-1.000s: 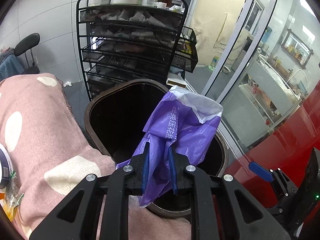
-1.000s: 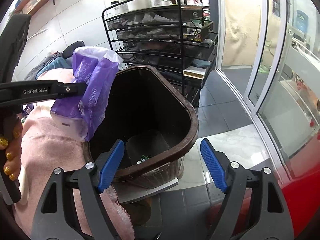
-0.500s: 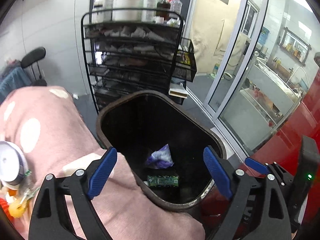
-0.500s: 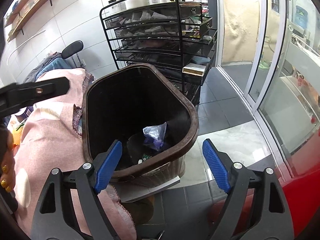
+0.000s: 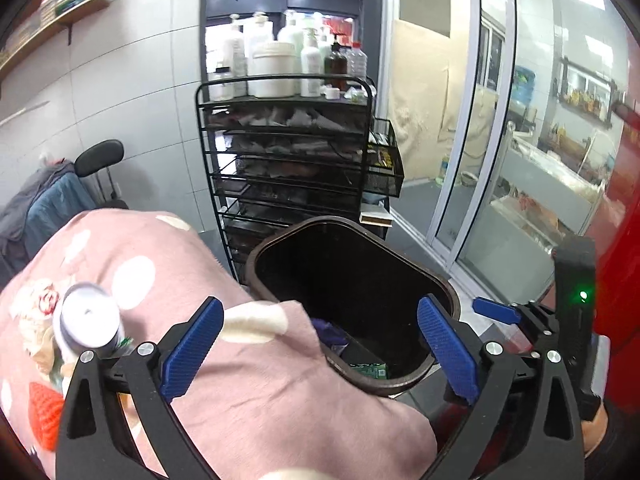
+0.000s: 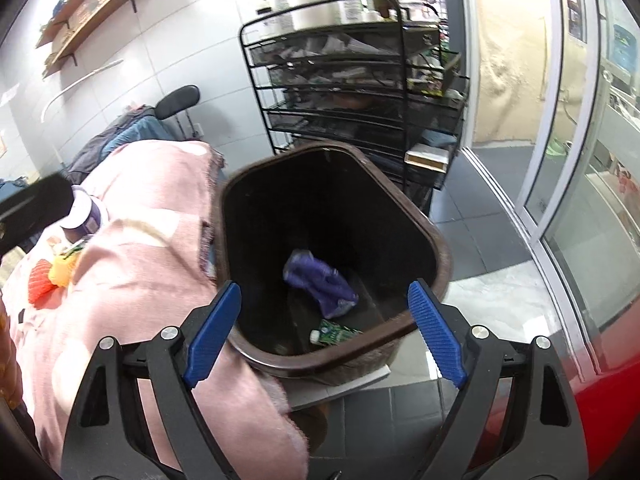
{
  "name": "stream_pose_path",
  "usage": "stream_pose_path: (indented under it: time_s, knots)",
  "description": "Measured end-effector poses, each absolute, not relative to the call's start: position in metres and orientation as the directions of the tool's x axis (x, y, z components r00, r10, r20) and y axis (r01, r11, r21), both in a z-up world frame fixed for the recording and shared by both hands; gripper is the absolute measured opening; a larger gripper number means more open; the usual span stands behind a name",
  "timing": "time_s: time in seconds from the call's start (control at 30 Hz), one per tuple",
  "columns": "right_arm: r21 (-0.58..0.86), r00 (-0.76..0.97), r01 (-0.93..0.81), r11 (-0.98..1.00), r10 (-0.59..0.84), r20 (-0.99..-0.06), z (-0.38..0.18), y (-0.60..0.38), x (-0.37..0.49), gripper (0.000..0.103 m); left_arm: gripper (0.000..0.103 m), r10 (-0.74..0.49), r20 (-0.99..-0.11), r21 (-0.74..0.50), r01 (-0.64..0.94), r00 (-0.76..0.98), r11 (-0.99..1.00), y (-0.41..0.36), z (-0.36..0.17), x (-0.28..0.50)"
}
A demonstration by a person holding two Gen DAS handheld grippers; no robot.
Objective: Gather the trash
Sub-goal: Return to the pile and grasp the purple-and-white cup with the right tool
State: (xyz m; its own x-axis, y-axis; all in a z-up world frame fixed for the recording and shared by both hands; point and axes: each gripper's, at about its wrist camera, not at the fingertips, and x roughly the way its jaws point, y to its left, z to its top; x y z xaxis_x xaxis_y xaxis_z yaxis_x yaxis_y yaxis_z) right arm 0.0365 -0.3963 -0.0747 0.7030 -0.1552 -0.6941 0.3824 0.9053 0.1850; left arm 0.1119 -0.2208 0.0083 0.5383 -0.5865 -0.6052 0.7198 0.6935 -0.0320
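Left gripper (image 5: pixel 318 346) jaws spread, empty; right gripper (image 6: pixel 325 330) likewise, above the brown plastic bin (image 6: pixel 438 250). Crumpled purple plastic bag (image 6: pixel 320 282) lies on the bin floor beside a green wrapper (image 6: pixel 334 334); remaining trash sits left on the pink blanket (image 6: pixel 132 276).

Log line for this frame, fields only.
left gripper: open | right gripper: open | purple bag: inside bin | green wrapper: inside bin
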Motion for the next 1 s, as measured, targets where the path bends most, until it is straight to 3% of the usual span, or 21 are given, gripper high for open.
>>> stream_pose_path:
  time_s: [0.43, 1.0]
  knots:
    - [0.194, 0.804, 0.13, 0.972, 0.011, -0.594, -0.038, -0.322, 0.064, 0.092, 0.098, -0.5, -0.547, -0.002, 0.596, 0.672, 0.803, -0.141, 0.013, 0.104]
    - [0.225, 0.752, -0.091, 0.97, 0.215, -0.623, -0.027, -0.239, 0.116, 0.095, 0.098, -0.327, -0.592, -0.057, 0.367, 0.736, 0.929, -0.019, -0.018, 0.114]
